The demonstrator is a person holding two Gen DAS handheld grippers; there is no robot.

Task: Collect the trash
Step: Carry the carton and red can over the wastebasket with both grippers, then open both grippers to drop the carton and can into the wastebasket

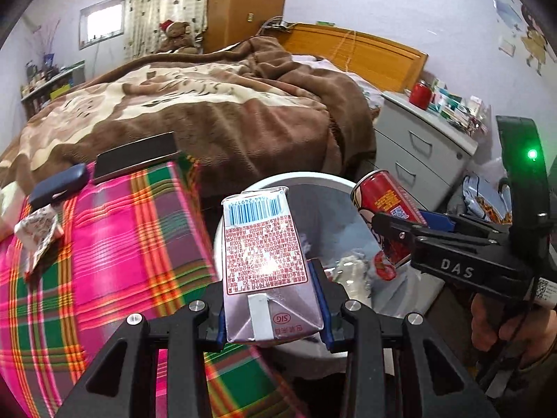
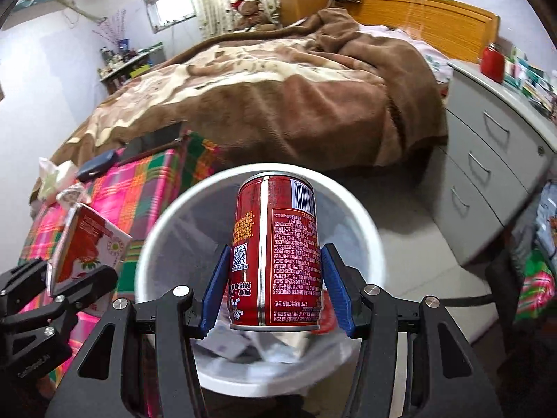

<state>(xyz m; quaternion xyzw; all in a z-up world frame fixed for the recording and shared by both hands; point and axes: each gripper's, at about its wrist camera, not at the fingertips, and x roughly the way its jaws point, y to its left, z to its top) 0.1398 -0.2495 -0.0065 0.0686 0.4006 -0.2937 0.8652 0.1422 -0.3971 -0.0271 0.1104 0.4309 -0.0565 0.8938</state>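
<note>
1. The left gripper holds a small drink carton. Its two blue pads press on the carton's sides near the bottom end. The jaws are only a little way open, just as wide as the thin carton.
2. The carton sticks out away from the gripper, with its barcode end far from the pads. It hangs over the near left edge of the white bin.
3. The right gripper holds a red can. Its blue pads touch both sides of the can, low down. The jaws are about half open, as wide as the can.
4. The can stands almost upright between the pads, right above the open mouth of the white bin.
5. There is paper and other trash at the bottom of the bin.
6. From the left camera you can see the right gripper off to the side with the red can over the far right part of the bin. A person's hand grips its handle.
7. From the right camera the left gripper with its carton is at the left, beside the bin.
8. The bin sits on the floor next to a table with a bright pink and green checked cloth. A crumpled wrapper lies on that cloth, well apart from both grippers.
</note>
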